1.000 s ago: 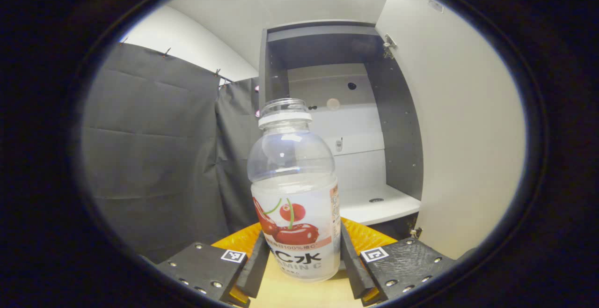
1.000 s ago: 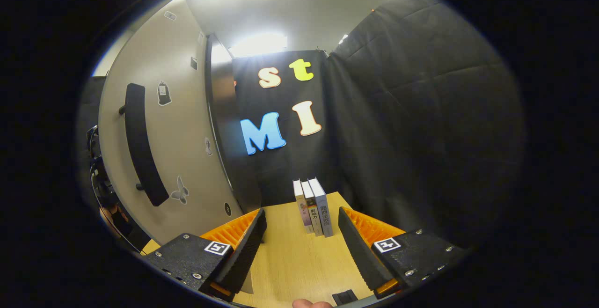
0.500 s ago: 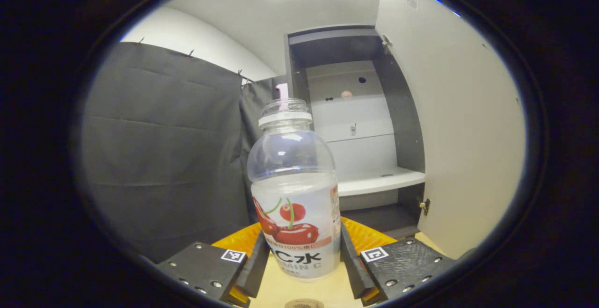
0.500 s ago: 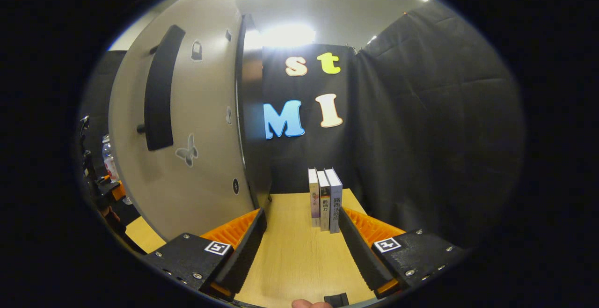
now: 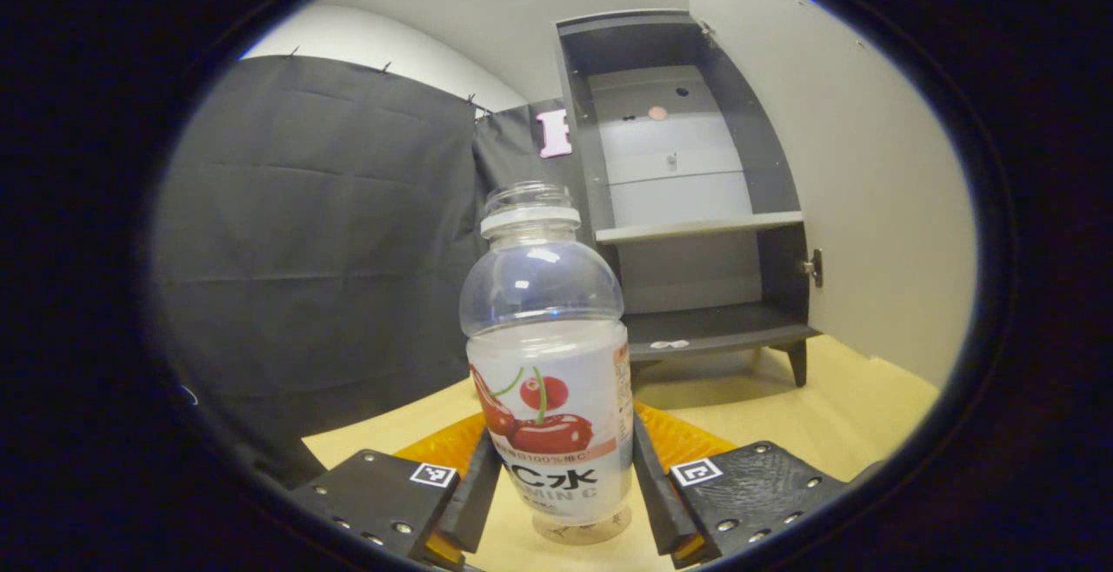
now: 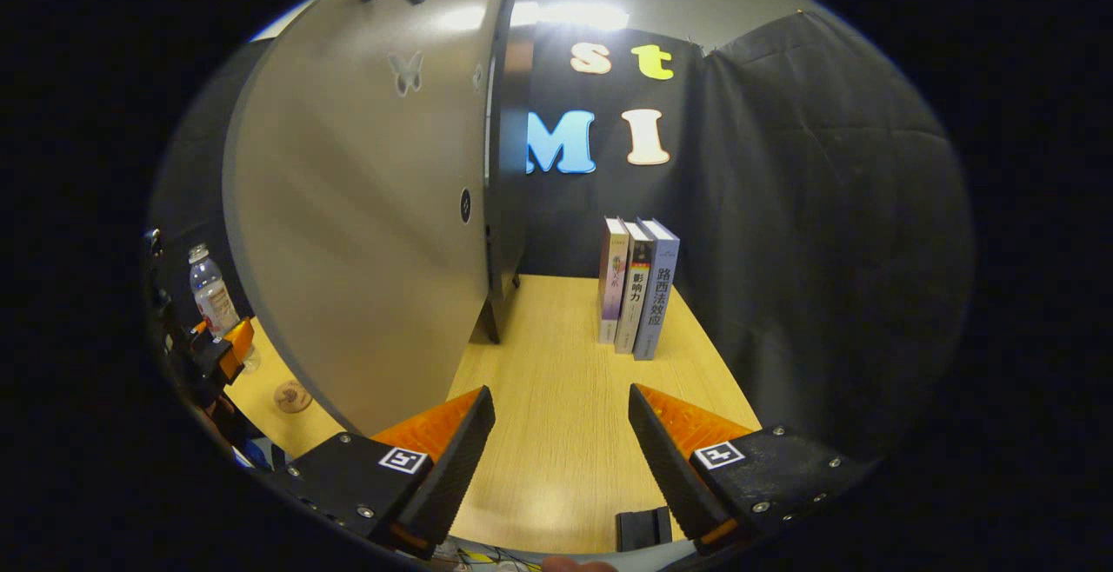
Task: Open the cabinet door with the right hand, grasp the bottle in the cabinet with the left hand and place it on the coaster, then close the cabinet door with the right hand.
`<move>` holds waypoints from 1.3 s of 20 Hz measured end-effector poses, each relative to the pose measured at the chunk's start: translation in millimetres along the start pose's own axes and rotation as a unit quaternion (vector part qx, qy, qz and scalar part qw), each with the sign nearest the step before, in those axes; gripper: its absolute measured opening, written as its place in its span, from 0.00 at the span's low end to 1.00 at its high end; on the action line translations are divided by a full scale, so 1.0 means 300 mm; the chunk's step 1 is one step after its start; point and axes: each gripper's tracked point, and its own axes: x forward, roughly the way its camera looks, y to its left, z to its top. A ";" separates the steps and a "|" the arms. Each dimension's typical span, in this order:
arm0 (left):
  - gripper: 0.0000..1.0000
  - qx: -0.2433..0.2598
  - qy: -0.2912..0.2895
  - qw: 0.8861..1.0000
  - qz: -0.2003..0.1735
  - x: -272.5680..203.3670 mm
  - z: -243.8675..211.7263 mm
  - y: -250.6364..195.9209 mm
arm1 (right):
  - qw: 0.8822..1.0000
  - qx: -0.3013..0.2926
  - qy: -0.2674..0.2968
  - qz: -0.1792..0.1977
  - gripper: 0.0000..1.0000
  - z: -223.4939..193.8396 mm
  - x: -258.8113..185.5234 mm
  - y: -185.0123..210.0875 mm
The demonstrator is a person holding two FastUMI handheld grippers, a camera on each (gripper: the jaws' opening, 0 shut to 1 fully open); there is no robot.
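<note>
— How were your claws set, left one first?

— My left gripper [image 5: 563,492] stood level and low over the table [image 5: 835,415], both fingers pressed on the bottle [image 5: 548,363] — upright, its base just above or on the coaster [image 5: 581,530]; I could not tell which. My right gripper [image 6: 561,459] hung apart, fingers wide with nothing between them, tilted down at the bare wood.

— And around you?

— The cabinet [image 5: 687,198] stood open with its shelves bare, the cabinet door [image 6: 365,207] swung out beside my right claw. Three books [image 6: 639,289] stood upright farther right, against the black cloth wall [image 6: 809,233].
</note>
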 end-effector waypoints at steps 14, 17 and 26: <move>0.74 0.004 0.057 0.998 -0.032 0.035 -0.072 -0.023 | 0.995 -0.067 0.067 0.041 0.95 -0.180 0.043 0.106; 0.74 0.001 0.088 0.996 -0.029 0.039 -0.113 -0.010 | 0.994 -0.070 0.072 0.043 0.95 -0.186 0.061 0.097; 0.71 -0.005 0.062 0.997 -0.046 0.020 -0.068 -0.043 | 0.993 -0.081 0.070 0.055 0.95 -0.199 0.075 0.112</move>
